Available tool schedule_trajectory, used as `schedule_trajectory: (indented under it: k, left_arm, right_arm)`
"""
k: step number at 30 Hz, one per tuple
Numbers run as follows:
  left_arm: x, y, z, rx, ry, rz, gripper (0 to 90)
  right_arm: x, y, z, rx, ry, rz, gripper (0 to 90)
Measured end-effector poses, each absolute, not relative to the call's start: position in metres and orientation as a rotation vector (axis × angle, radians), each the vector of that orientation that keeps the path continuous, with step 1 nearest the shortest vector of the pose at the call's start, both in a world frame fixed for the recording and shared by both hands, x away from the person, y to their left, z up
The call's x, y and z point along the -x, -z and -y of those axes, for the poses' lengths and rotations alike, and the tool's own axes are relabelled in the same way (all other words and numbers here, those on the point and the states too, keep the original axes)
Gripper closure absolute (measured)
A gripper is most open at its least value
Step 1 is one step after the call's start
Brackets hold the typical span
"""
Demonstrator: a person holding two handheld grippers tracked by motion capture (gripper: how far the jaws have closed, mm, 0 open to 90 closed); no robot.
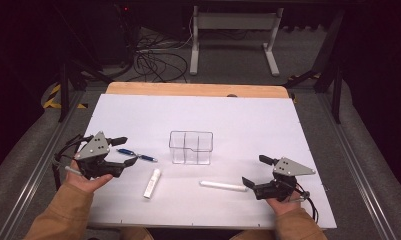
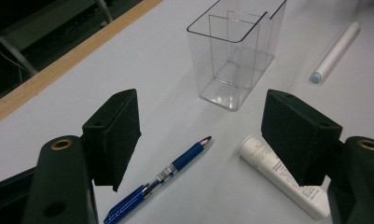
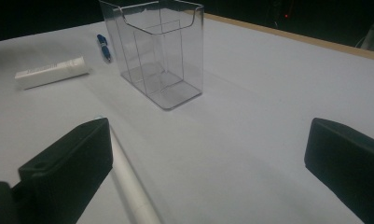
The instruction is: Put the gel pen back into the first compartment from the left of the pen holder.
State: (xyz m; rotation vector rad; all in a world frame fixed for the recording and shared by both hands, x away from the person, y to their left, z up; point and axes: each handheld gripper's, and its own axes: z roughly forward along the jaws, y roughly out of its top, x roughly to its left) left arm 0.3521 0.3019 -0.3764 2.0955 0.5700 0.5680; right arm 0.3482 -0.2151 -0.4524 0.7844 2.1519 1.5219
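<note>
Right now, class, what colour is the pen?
Blue pen, clearest in the left gripper view.

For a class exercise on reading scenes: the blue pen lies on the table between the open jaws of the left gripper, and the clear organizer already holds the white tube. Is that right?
Not quite. The clear organizer is empty, as the left gripper view shows; the white tube lies on the table beside the blue pen. The pen does lie between the open jaws of the left gripper.

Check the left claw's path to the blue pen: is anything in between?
Nothing visible blocks it. The blue pen lies on the bare table between the open jaws of the left claw, untouched. The white tube lies beside the pen, under the jaw on that view's right.
</note>
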Motion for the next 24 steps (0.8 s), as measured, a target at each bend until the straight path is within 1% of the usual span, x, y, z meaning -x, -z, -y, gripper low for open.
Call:
schedule_trajectory:
  k: [2,4,19,24]
  left_arm:
    - [-0.359,0.376,-0.303,-2.108,-0.529,-0.588,30.7]
    - [-0.365,0.376,-0.304,-2.122,-0.519,-0.591,32.8]
    - [-0.396,0.379,-0.302,-2.229,-0.499,-0.534,32.1]
    - [-0.403,0.382,-0.305,-2.291,-0.485,-0.519,33.3]
  right_arm:
    - [-0.348,0.453,0.215,-0.785,-1.516,-2.150,1.6]
    - [-0.347,0.454,0.215,-0.789,-1.513,-2.156,1.7]
    - [-0.345,0.457,0.216,-0.798,-1.511,-2.163,2.4]
    - [-0.346,0.457,0.216,-0.794,-1.515,-2.168,2.6]
